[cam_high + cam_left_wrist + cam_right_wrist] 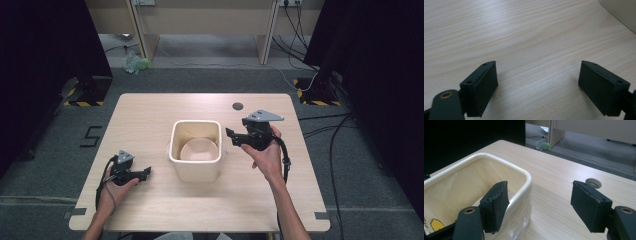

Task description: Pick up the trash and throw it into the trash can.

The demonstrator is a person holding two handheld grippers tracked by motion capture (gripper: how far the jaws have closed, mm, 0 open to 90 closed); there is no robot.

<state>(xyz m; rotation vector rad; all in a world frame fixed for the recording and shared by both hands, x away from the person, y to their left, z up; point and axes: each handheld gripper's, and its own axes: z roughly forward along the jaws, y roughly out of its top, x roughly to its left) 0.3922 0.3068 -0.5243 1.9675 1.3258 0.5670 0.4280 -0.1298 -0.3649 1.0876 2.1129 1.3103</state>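
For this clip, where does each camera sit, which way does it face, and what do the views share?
High view: above the person's side, looking forward and down on the light wooden table; both forearms and each hand-held gripper show.
Left gripper view: rides the left hand-held gripper, low over the tabletop; open black jaws.
Right gripper view: rides the right hand-held gripper, open, facing the cream rounded-square plastic bin.
Shared: high and right views both show the bin and the round grey table hole.

table (150, 205) | cables (320, 122) on floor | green bag (134, 63)
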